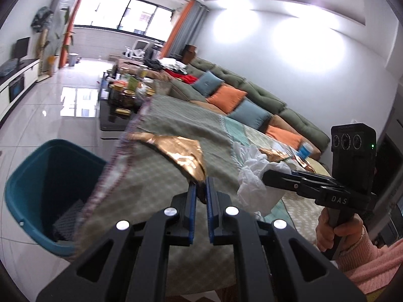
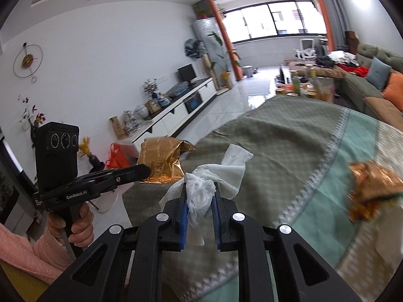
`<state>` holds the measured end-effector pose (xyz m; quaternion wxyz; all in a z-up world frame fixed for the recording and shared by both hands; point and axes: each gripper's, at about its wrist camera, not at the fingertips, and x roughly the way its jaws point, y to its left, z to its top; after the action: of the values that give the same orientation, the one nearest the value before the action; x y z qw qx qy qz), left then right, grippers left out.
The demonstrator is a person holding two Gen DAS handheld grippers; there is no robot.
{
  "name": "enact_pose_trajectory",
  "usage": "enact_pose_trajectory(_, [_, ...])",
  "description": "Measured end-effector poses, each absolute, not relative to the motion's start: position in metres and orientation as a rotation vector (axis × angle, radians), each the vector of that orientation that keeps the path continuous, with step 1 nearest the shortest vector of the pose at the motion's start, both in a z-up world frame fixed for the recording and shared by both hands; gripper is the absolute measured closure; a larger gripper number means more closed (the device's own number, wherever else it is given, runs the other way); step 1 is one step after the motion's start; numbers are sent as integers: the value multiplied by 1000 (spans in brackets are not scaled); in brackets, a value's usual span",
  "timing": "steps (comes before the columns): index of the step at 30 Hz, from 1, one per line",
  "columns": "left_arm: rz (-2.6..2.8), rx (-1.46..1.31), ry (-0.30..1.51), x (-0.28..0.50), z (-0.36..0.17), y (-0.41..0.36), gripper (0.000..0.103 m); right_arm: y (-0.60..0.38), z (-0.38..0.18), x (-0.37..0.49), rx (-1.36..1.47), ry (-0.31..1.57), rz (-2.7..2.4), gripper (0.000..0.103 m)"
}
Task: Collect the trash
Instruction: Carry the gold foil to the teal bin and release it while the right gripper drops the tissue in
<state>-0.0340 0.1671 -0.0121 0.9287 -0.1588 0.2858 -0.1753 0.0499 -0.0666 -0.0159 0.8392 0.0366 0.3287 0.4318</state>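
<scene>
Above the table's near edge, the left tongs [image 1: 201, 186] were closed almost fully on a crumpled gold wrapper [image 1: 180, 154], pinching its lower corner between blue pads so that the foil stood up over the green cloth [image 1: 161, 176]. The right tongs [image 2: 200, 197] gripped a wad of white tissue [image 2: 214, 176], with a wider gap between the blue pads and the paper bunched between them and spilling past the tips. Both were lifted clear of the cloth, the tissue just beside the wrapper.

Off the table's left edge, a teal bin [image 1: 37, 188] stood on the tiled floor [image 1: 50, 125]; something dark and patterned lay in its bottom, too dim to name.

A second gold wrapper [image 2: 372, 188] lay on the cloth toward the right side of the table, blurred. Farther along in the left wrist view, more gold foil and a small blue-and-white cup [image 1: 306, 149] lay near the far edge. That made two wrappers clearly seen, one tissue wad and one bin.
</scene>
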Motion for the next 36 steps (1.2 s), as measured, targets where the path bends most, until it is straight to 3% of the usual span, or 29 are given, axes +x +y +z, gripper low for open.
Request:
enact_pose_trajectory(16, [-174, -356, 537, -45, -7, 232, 94, 16, -9, 77, 18, 706, 1039, 86])
enact_pose_trajectory(36, [-6, -399, 625, -32, -41, 288, 94, 117, -28, 108, -75, 798, 1090, 86])
